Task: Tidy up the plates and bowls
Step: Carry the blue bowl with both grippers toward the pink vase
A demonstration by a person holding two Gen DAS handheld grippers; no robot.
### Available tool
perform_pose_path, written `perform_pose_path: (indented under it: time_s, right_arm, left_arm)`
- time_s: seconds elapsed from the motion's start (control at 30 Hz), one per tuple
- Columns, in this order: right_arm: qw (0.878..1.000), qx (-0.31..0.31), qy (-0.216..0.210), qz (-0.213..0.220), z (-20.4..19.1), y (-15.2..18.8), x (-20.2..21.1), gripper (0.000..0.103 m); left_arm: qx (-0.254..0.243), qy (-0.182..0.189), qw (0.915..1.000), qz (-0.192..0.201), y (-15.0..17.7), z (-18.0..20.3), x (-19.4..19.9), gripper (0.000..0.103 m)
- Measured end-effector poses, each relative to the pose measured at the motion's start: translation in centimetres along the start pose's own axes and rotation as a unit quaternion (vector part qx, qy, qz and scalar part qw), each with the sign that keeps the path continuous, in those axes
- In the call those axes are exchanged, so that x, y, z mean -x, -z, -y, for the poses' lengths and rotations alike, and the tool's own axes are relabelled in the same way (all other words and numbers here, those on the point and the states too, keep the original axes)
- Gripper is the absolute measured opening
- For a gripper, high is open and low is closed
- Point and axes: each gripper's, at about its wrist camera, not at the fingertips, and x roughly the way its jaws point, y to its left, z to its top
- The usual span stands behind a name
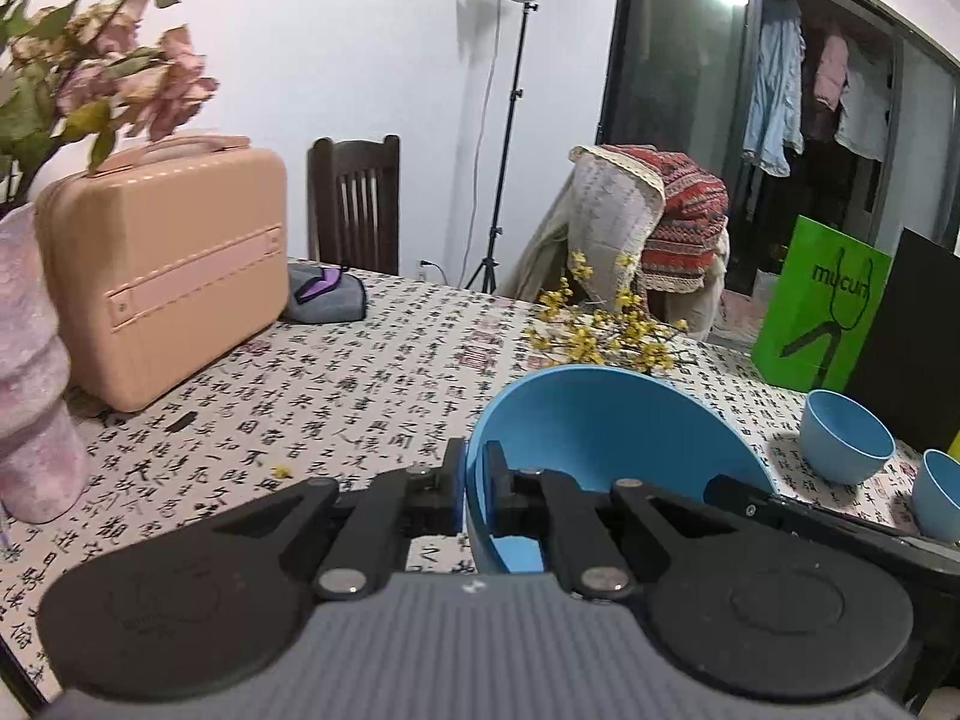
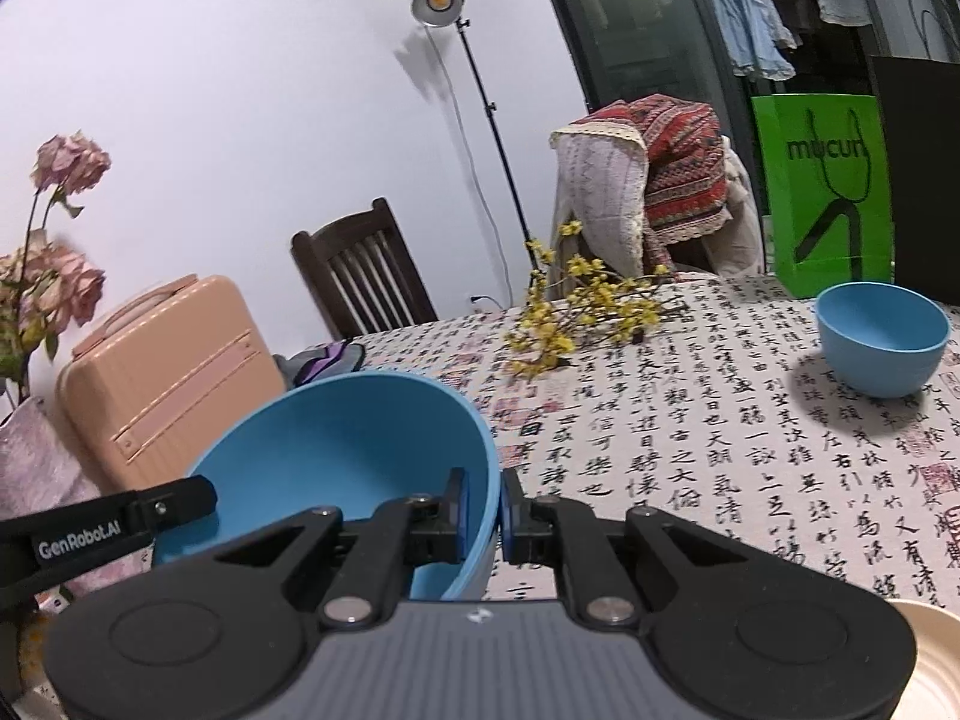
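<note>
i have my left gripper [image 1: 474, 489] pinched on the left rim and my right gripper [image 2: 485, 507] pinched on the right rim of the large blue bowl [image 1: 600, 426], held tilted above the calligraphy tablecloth [image 1: 372, 384], with a small blue bowl [image 2: 882, 336] resting well apart.

the left wrist view looks forward and a little downward along its own fingers [image 1: 450, 480], close over the tabletop [image 1: 360, 372], facing the white wall and the lamp stand [image 1: 510, 120]. the right wrist view sits just as low and close, also facing that wall, tilted so the tabletop [image 2: 720, 420] slopes. both share the large blue bowl [image 1: 600, 426] [image 2: 336, 438] right at the lens, seen from opposite rims, and each catches the other gripper's tip. both also show the pink case [image 1: 168, 264] [image 2: 168, 372], green bag [image 1: 822, 306] [image 2: 822, 192] and a small blue bowl [image 1: 846, 435] [image 2: 882, 339].
</note>
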Motion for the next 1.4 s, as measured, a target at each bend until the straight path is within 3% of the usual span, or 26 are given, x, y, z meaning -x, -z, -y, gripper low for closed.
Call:
perform_pose_path:
  time_s: [1.4]
  right_arm:
    - [0.993,0.063,-0.082,-0.061,-11.2,4.2,-4.7,0.010]
  left_arm:
    - [0.078,-0.093,0.9926,-0.010,2.9,-11.6,2.7,0.006]
